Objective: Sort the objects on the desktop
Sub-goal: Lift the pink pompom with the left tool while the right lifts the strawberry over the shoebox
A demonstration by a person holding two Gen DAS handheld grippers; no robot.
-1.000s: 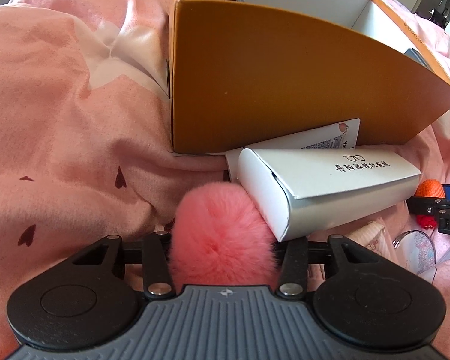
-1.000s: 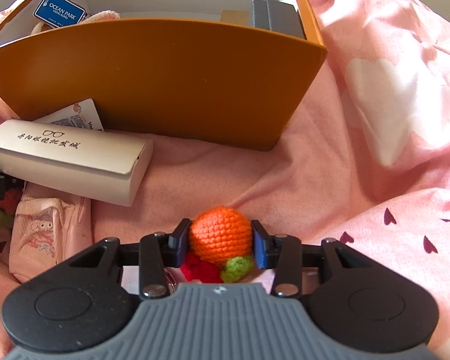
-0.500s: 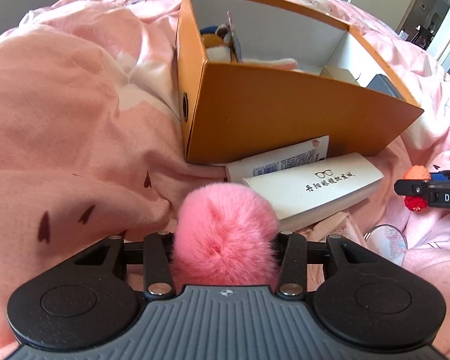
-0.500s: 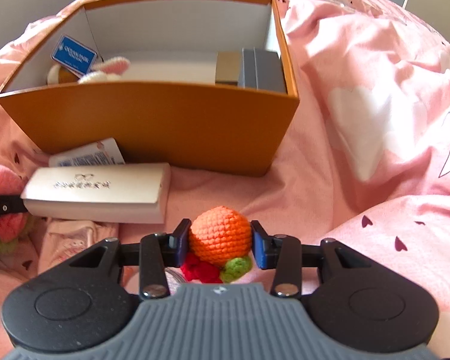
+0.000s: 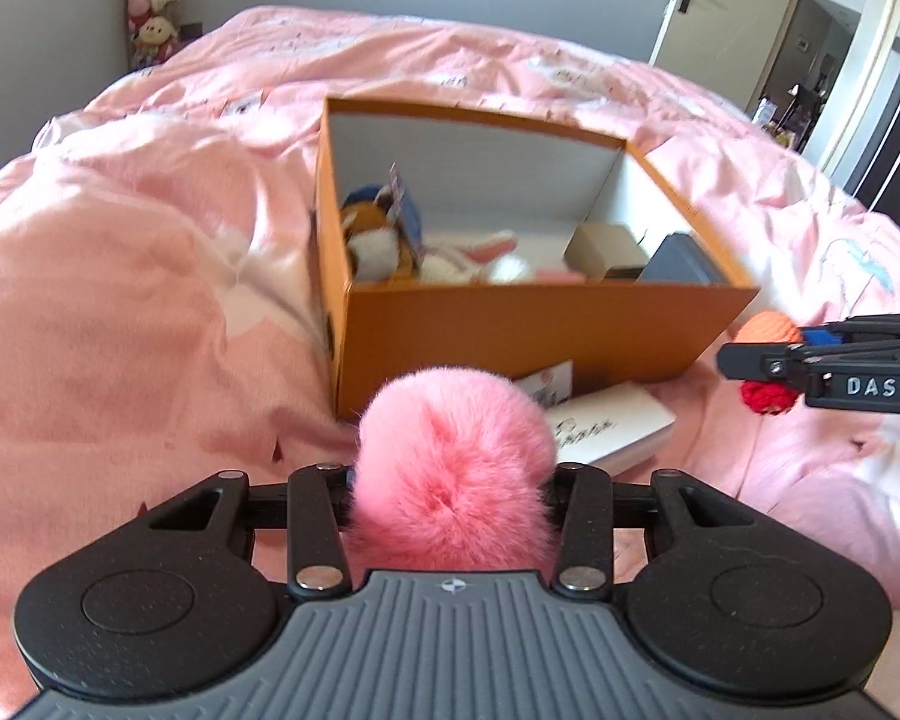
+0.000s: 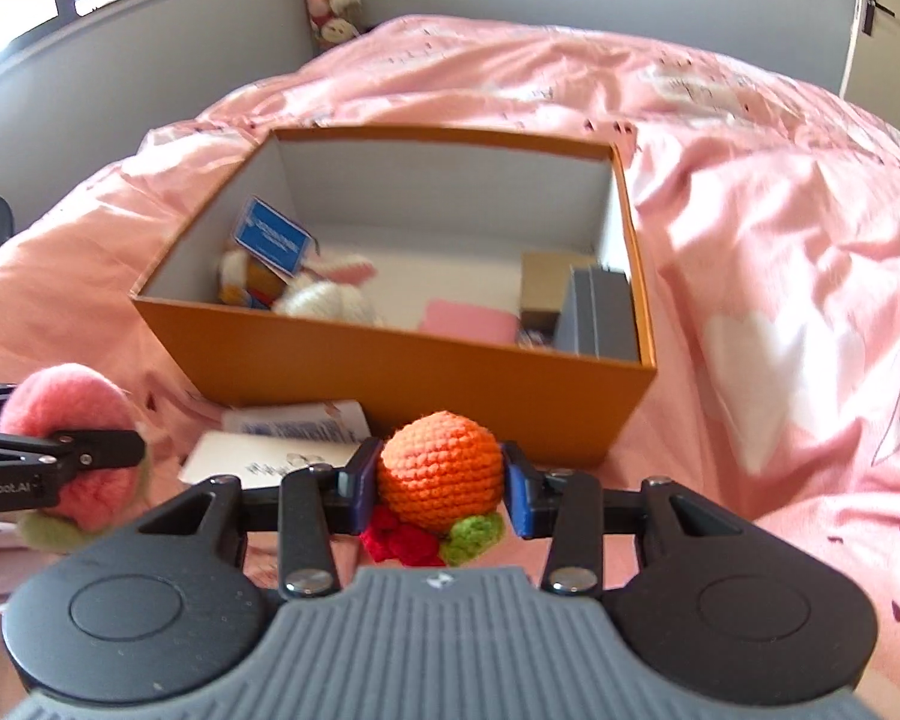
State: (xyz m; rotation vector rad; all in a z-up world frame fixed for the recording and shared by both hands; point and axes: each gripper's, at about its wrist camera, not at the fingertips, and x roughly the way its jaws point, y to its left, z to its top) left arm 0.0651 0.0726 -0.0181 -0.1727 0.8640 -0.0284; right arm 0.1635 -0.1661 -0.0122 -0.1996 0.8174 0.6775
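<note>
My left gripper [image 5: 453,474] is shut on a fluffy pink pompom [image 5: 453,462], which hides its fingertips. My right gripper [image 6: 441,474] is shut on an orange crochet ball [image 6: 441,471] with red and green crochet bits hanging under it. Both are raised in front of the open orange box [image 5: 540,336], whose near wall [image 6: 402,378] faces me. Inside the box lie plush toys [image 6: 324,297], a blue tag [image 6: 273,237], a pink item, a tan box and a grey case [image 6: 597,312]. The right gripper shows at the right edge of the left wrist view, holding the orange ball [image 5: 771,327].
A white glasses case [image 5: 612,426] and a white card [image 6: 300,420] lie on the pink duvet [image 5: 120,312] just in front of the box. Plush toys hang in the far corner [image 5: 150,0]. A door [image 5: 732,6] stands at the back right.
Both grippers have risen with their toys, so the views now look down into the orange box instead of at its near wall. The glasses case now lies lower and farther.
</note>
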